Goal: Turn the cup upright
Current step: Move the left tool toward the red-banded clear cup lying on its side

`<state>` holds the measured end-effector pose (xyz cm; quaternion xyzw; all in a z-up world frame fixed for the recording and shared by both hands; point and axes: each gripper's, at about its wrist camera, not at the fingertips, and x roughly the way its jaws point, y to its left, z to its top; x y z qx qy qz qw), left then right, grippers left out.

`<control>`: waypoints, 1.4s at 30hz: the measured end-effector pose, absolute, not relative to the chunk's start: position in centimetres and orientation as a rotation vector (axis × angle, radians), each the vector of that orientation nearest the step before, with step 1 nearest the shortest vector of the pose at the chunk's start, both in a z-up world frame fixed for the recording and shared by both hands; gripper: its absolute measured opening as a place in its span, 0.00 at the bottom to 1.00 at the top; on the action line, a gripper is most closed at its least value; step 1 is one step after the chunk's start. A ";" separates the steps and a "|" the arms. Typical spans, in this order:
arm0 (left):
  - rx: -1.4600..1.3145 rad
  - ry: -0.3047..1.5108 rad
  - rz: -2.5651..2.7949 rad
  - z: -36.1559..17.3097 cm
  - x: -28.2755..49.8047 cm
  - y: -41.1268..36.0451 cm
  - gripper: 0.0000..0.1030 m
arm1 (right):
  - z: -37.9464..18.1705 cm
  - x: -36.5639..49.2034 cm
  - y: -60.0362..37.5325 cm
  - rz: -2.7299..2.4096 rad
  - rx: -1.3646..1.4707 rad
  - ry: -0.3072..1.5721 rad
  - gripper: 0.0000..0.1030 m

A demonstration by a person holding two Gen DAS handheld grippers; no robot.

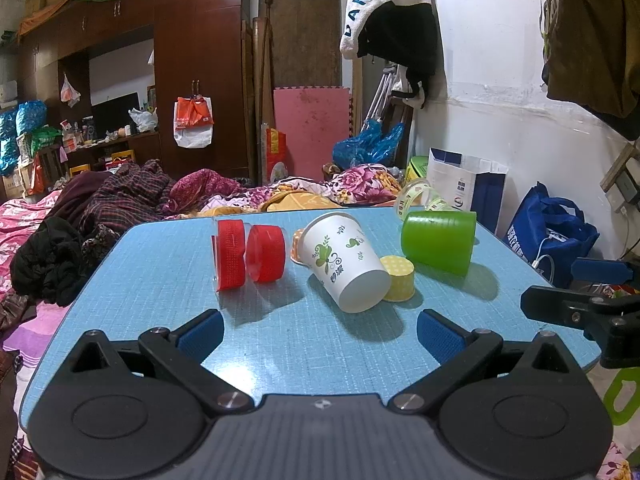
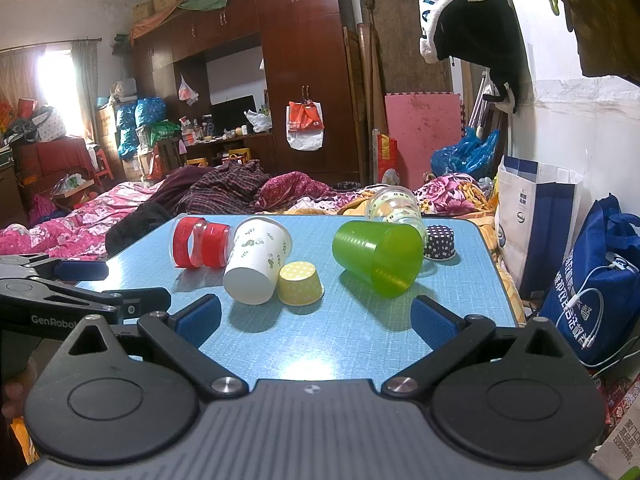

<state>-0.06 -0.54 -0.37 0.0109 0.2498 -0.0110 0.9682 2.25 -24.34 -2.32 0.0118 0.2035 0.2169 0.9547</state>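
Both grippers hovering at near edge of the blue surface (image 1: 168,280), nothing touched yet; looks like the approach step.

Left gripper (image 1: 320,330): jaws spread wide, holding nothing. Right gripper (image 2: 316,320): same, wide apart and empty.

Nearest target: white paper cup (image 1: 344,262) w/ leaf print, lying on its side, base pointing toward the cams, mouth facing away. Sitting roughly mid-surface, straight ahead of left gripper. Yellow dotted cupcake liner (image 1: 398,278) sitting right against its base, prob touching, so it's crowding that side for a grasp.

Green plastic cup (image 2: 378,258) also lying on its side, further right, ahead of right gripper, w/ clearer space around it. Can't tell which cup the task means.

Next move, my guess: closing in on one cup's wall across its width, then lifting and rotating so the mouth ends up on top.

Further back: red-banded clear cup (image 1: 248,254) on its side left of the white one, clear printed cup (image 2: 394,208) and dark dotted liner (image 2: 439,243) near far edge. Bed w/ blankets beyond.
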 end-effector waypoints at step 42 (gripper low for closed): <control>-0.132 0.654 0.049 0.8 8.7 5.9 1.00 | -3.2 3.5 -24.0 0.434 0.038 0.439 0.99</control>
